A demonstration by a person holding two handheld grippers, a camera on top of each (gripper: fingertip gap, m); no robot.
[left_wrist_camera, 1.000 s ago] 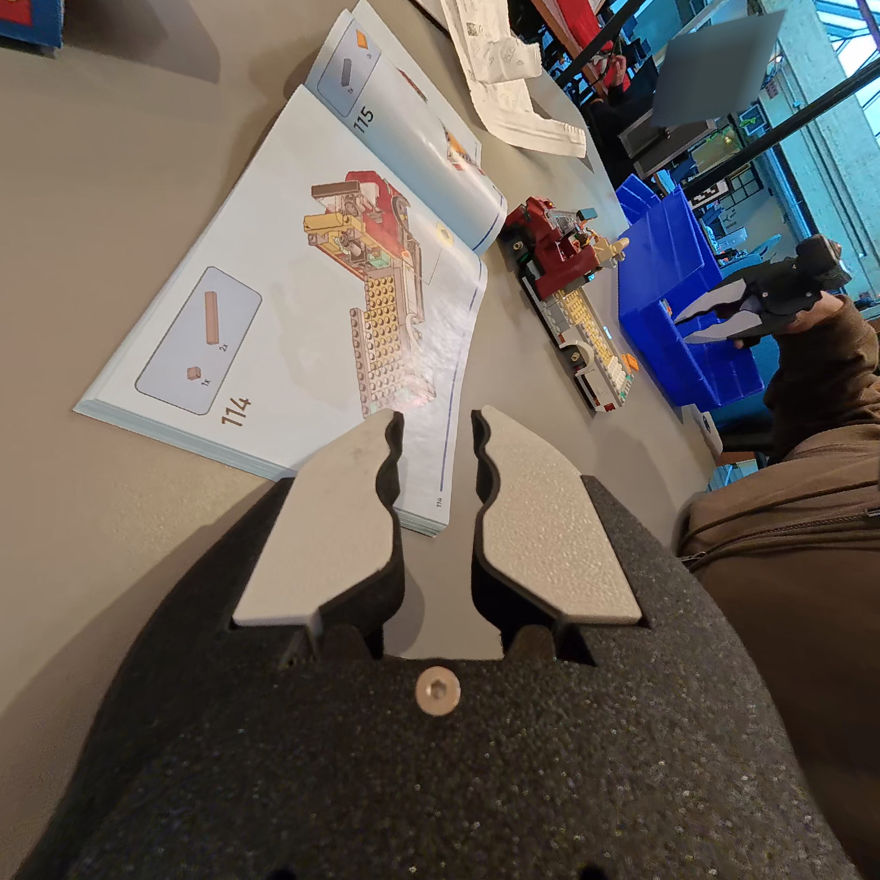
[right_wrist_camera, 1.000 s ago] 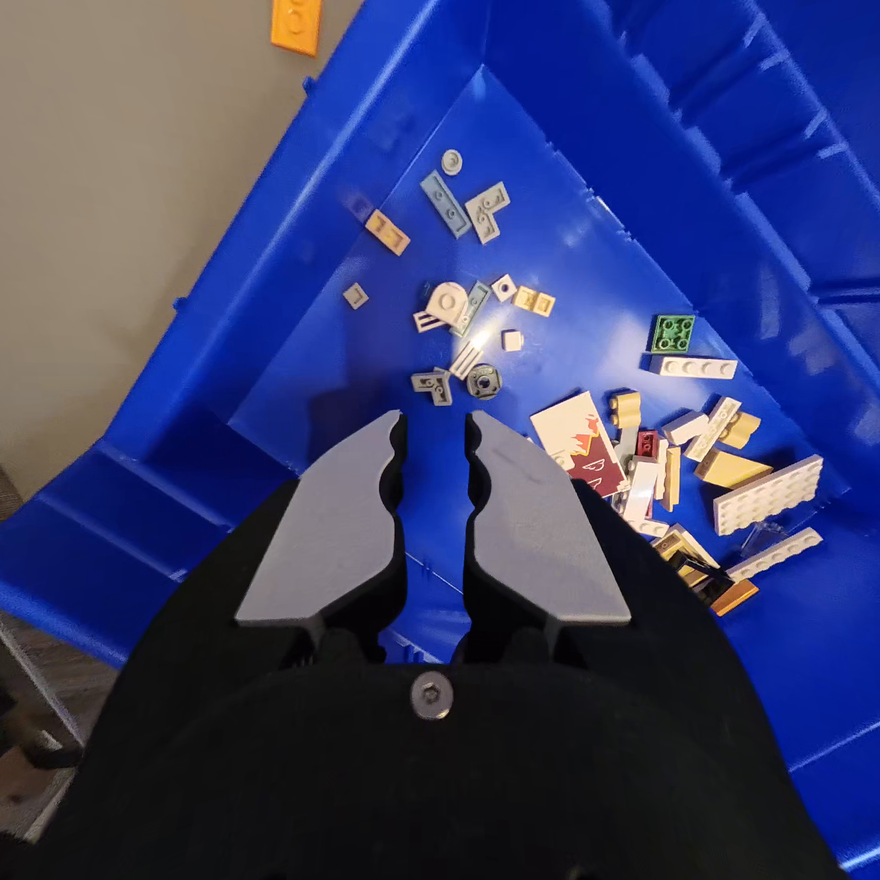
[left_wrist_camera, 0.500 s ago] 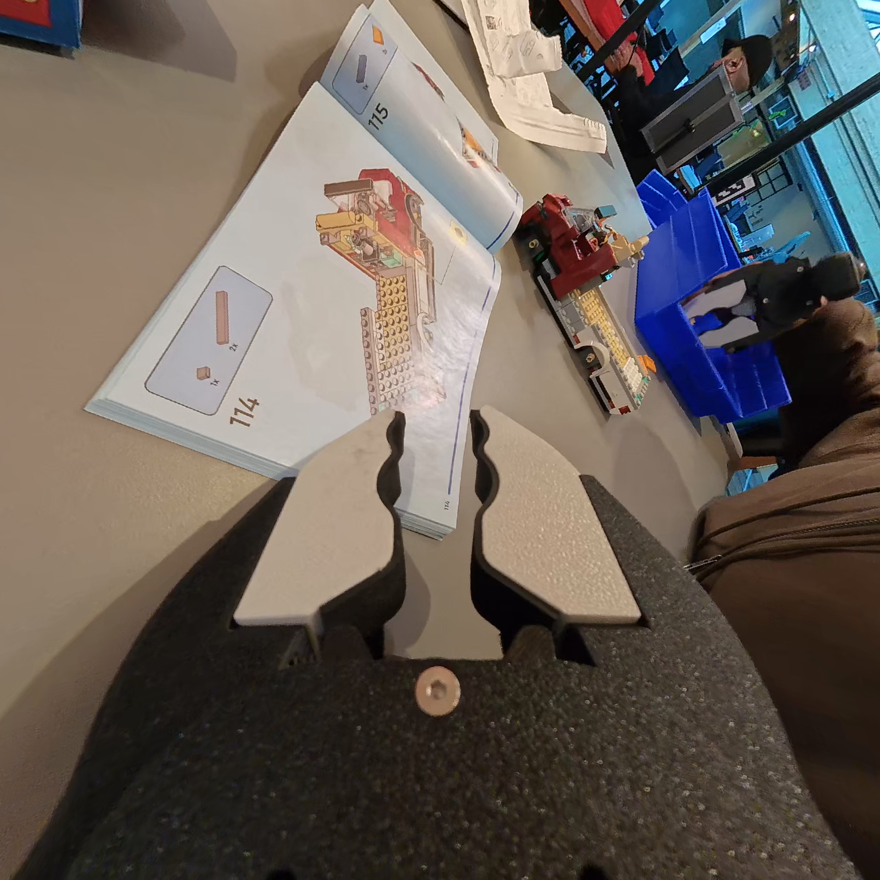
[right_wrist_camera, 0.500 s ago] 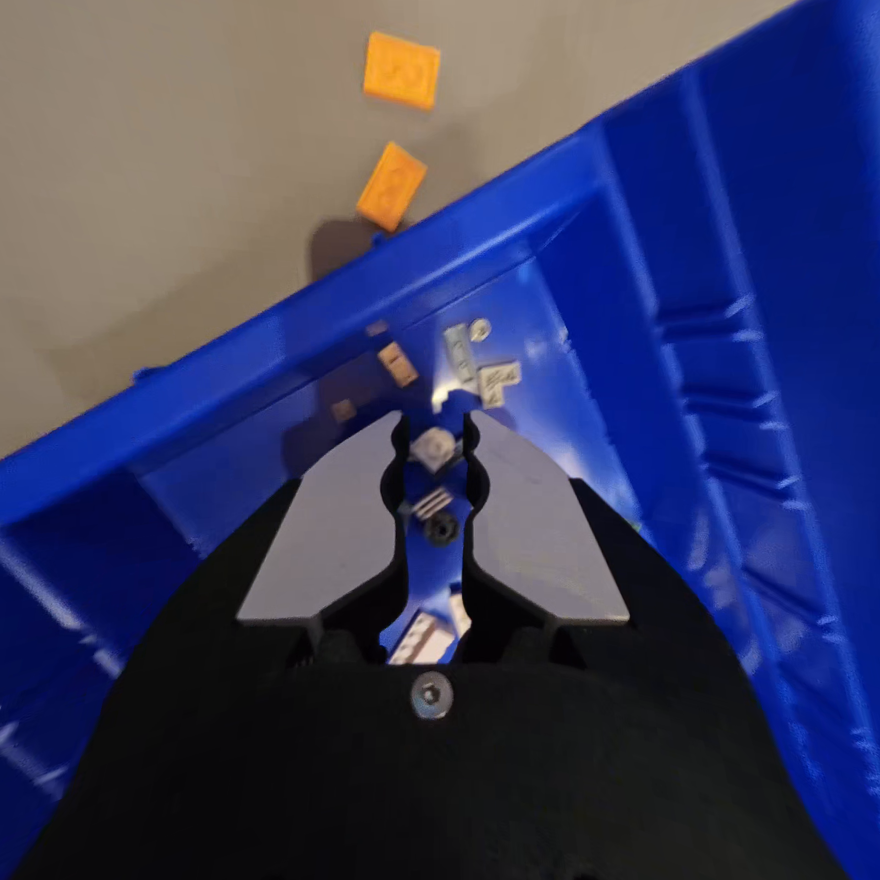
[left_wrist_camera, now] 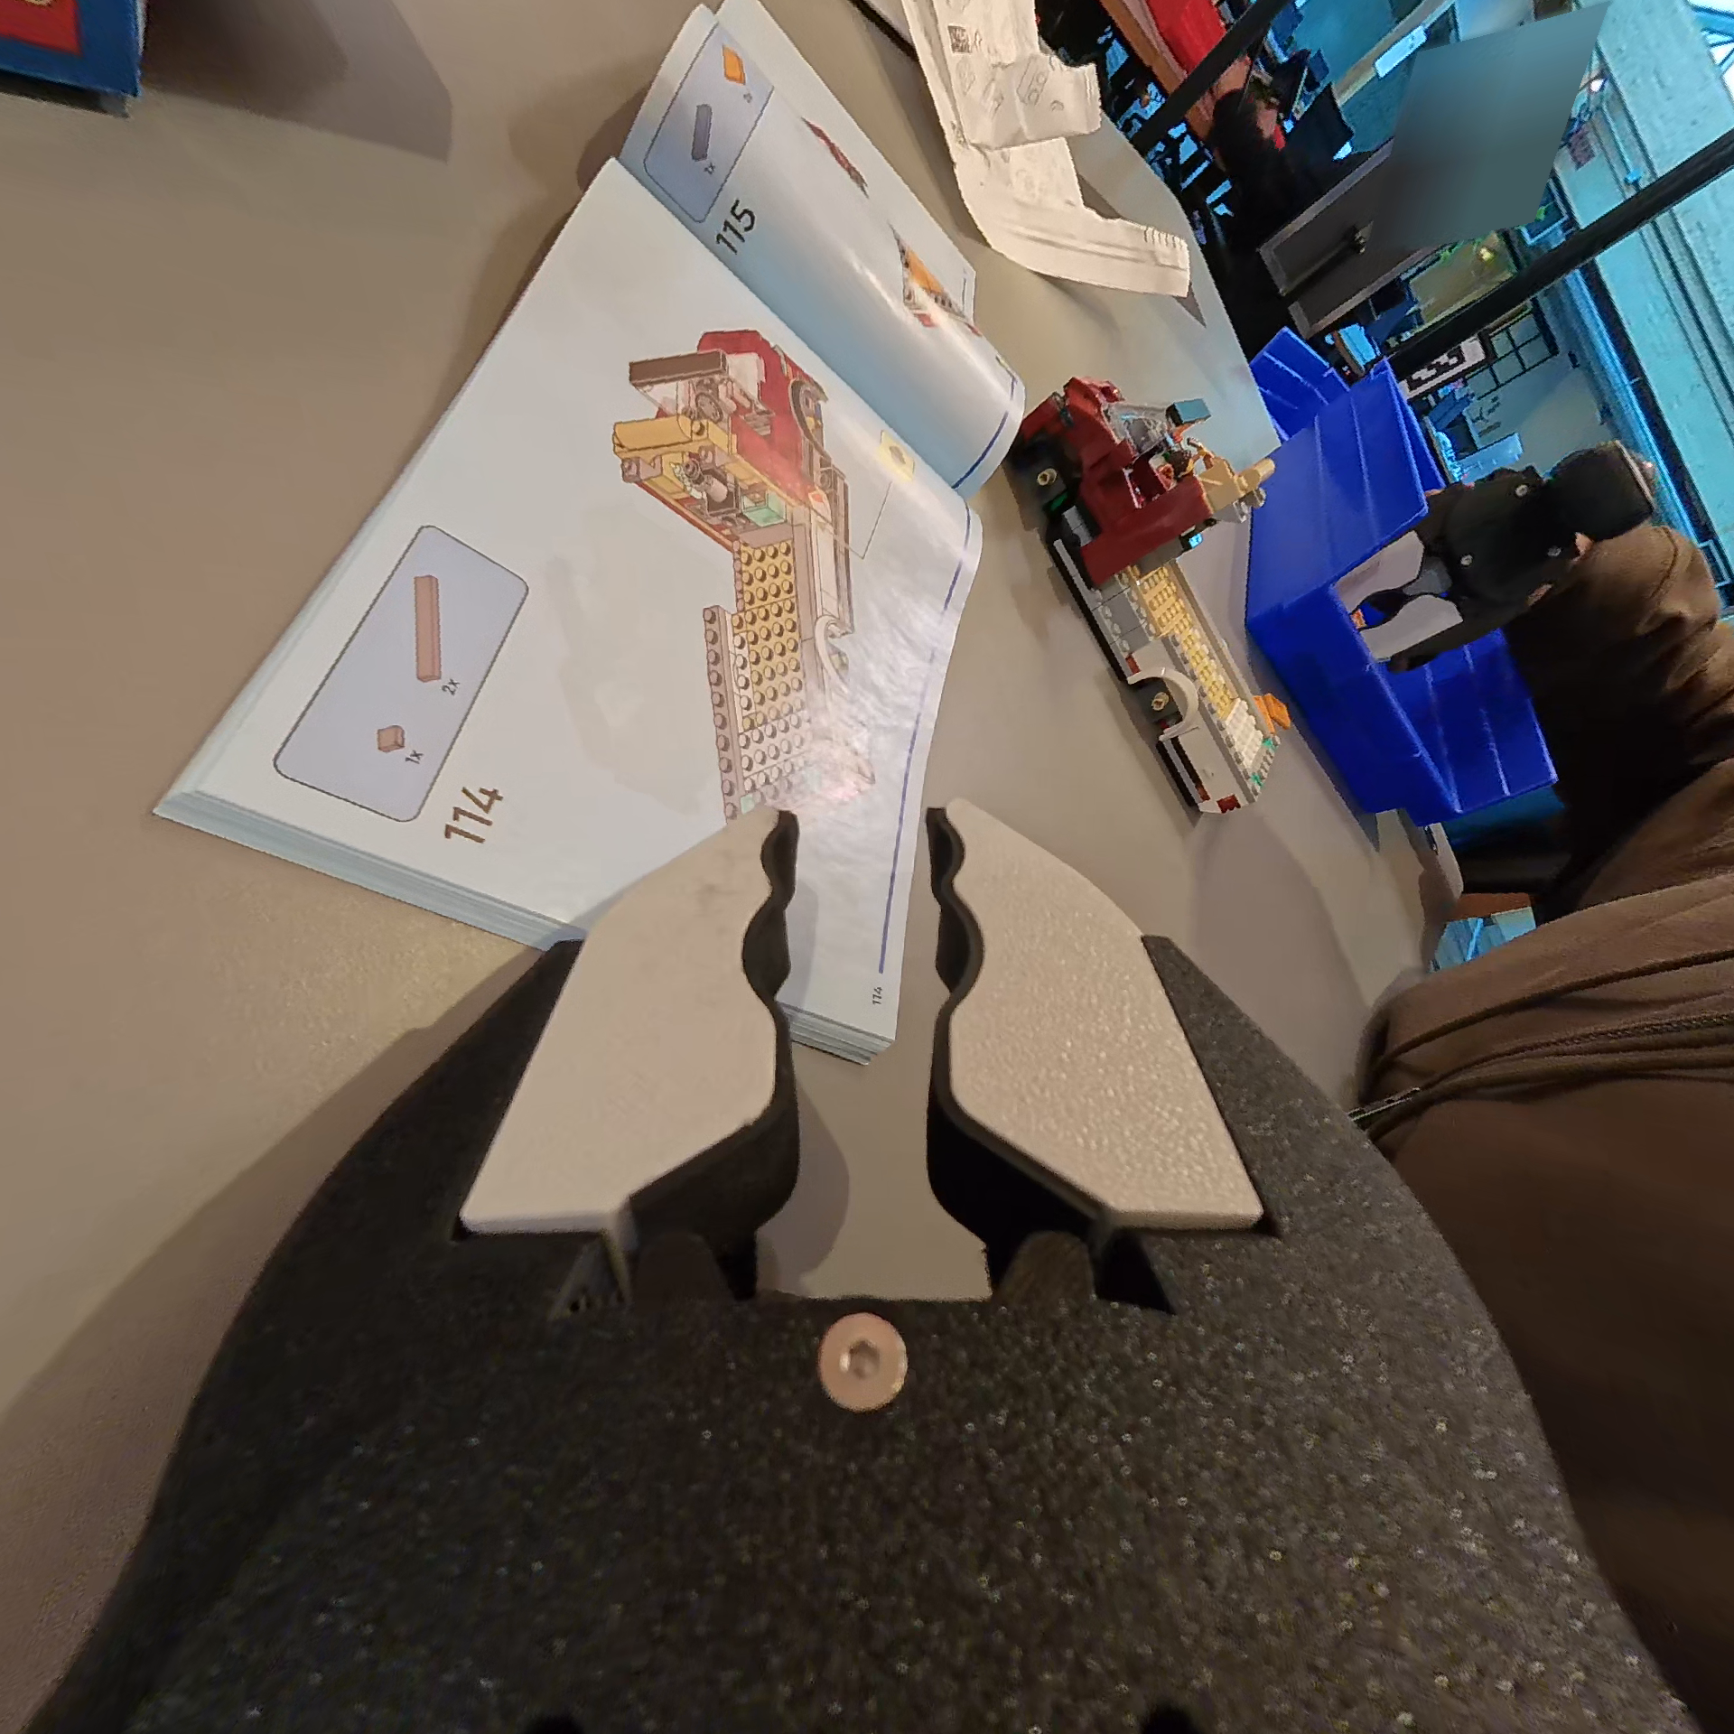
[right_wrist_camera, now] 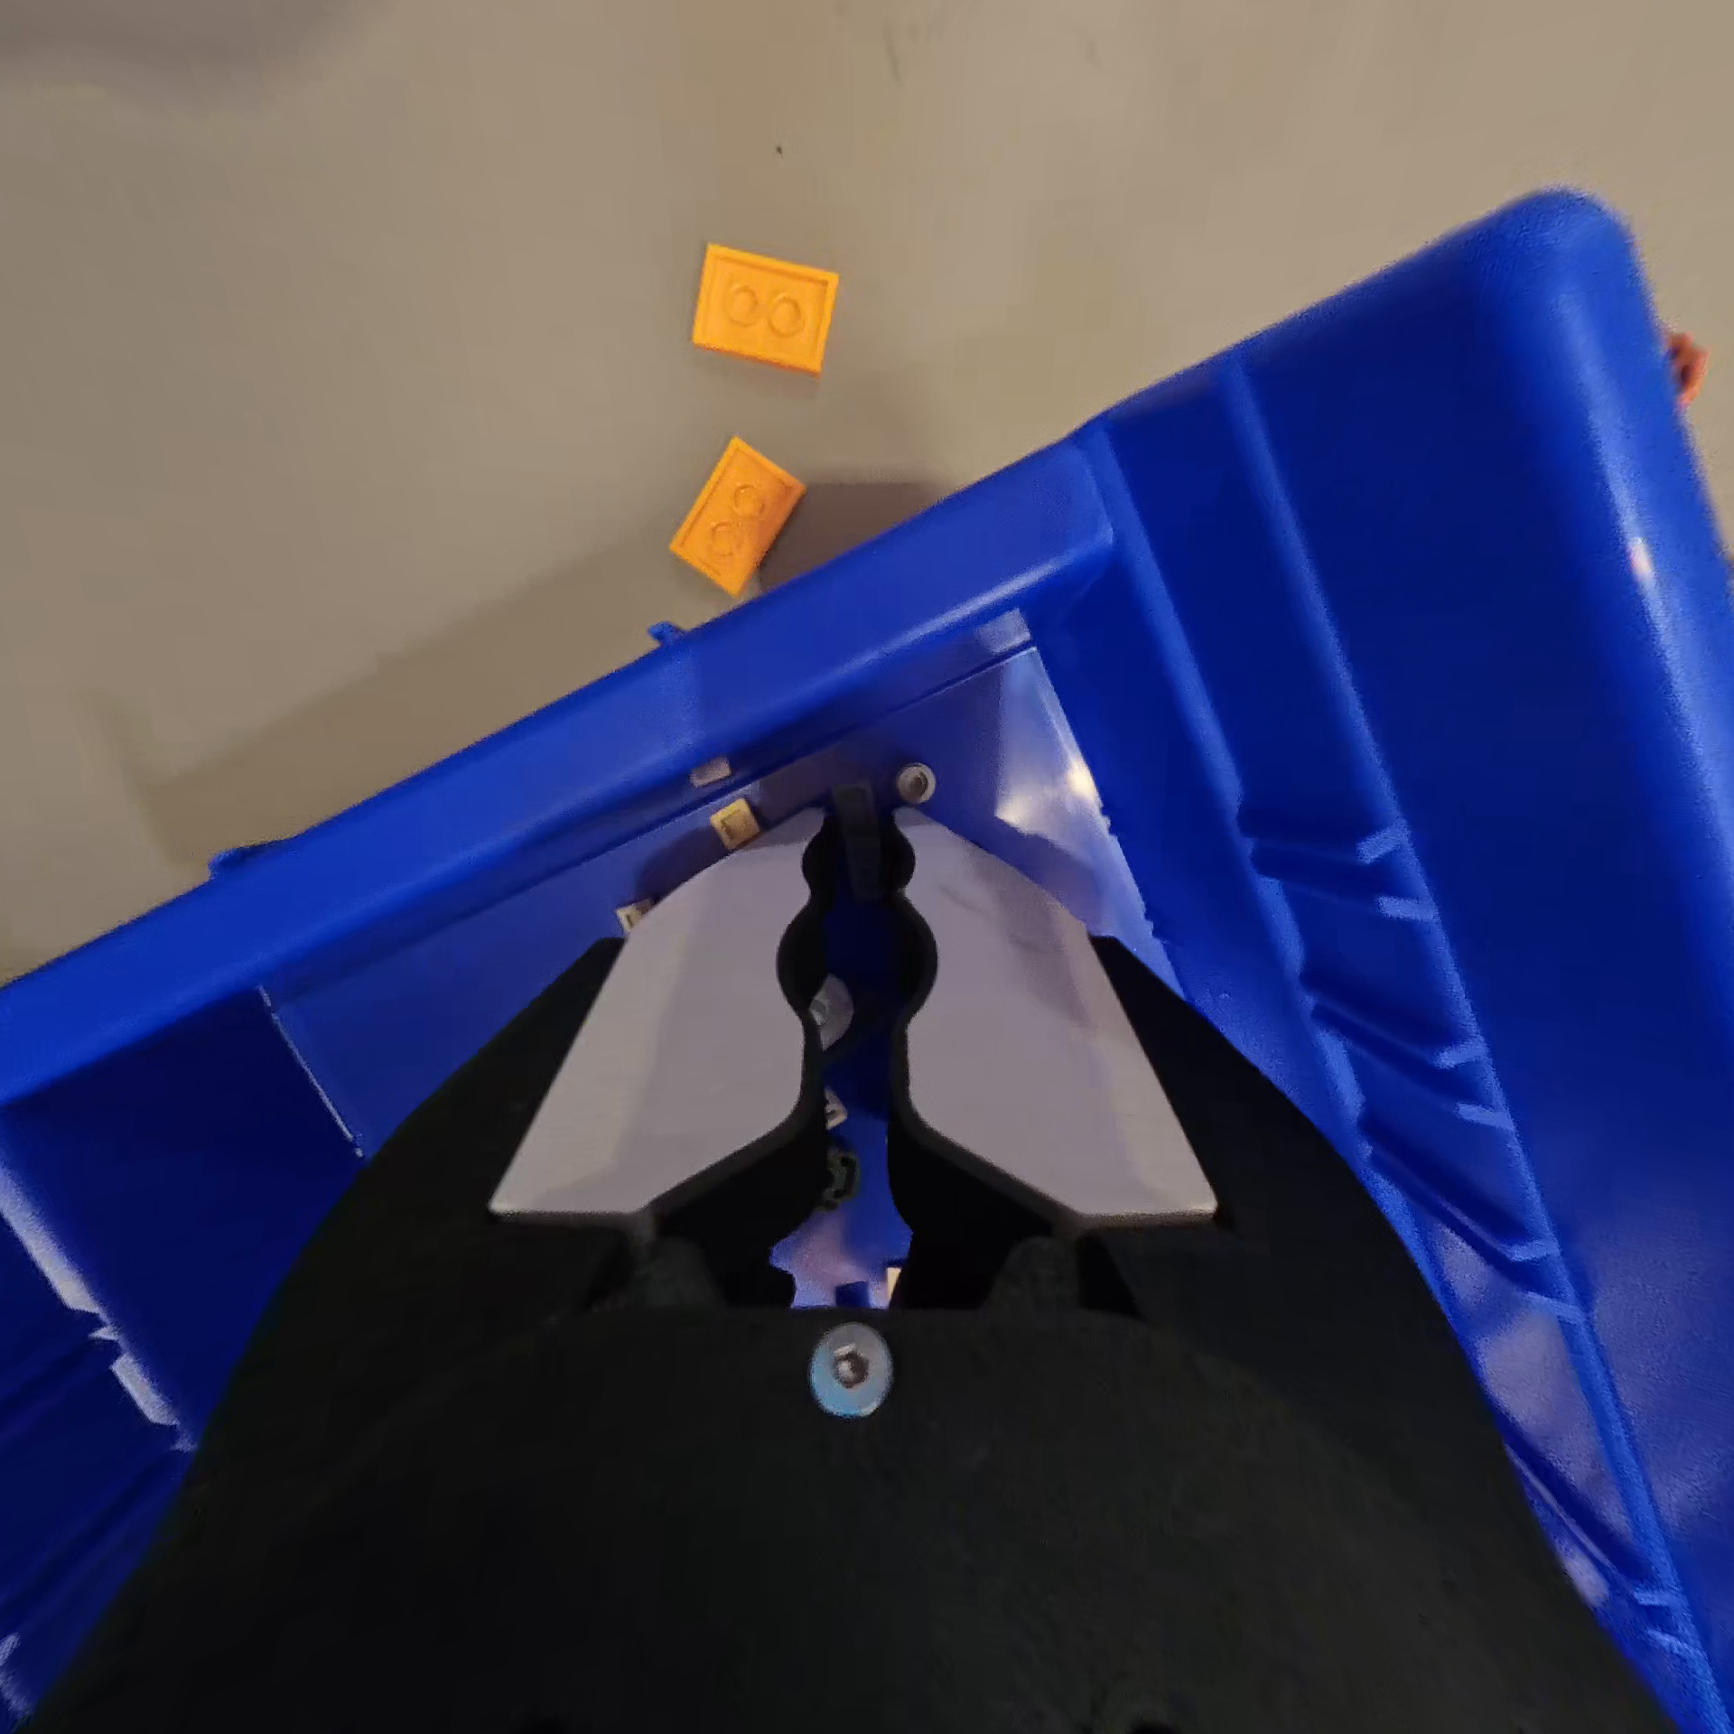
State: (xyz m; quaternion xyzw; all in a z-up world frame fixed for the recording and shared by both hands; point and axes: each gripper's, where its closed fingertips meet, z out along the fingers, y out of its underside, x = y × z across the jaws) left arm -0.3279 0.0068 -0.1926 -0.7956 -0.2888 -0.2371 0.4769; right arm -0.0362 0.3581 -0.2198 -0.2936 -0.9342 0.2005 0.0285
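On the grey desk [left_wrist_camera: 188,488], at the far left, an open instruction booklet [left_wrist_camera: 582,600] lies flat, its pages showing a drawing of a brick-built vehicle. The left gripper [left_wrist_camera: 859,826] hovers low over the booklet's near corner, its jaws parted by a clear gap with nothing between them; only the page and the desk show through the gap. Just past the booklet's spine stands a partly built brick vehicle [left_wrist_camera: 1140,572], dark red at the far end and tan and grey along its flat bed. Behind it lie loose printed paper sheets [left_wrist_camera: 1041,178]. To the right of the model sits a blue bin [left_wrist_camera: 1370,694], with the right gripper [left_wrist_camera: 1407,600] reaching into it, held by an arm in a brown sleeve [left_wrist_camera: 1633,657].

In the right wrist view, two orange plates [right_wrist_camera: 765,310] lie on the desk just outside the bin's rim [right_wrist_camera: 657,732], the nearer one close to the wall. Inside the bin, the right gripper [right_wrist_camera: 863,835] has its jaws nearly closed, pinching a small, thin black piece [right_wrist_camera: 859,835] at the tips. A few small tan and grey pieces [right_wrist_camera: 737,826] lie on the bin floor beside the fingertips, and a small round grey piece [right_wrist_camera: 915,781] sits just right of them.
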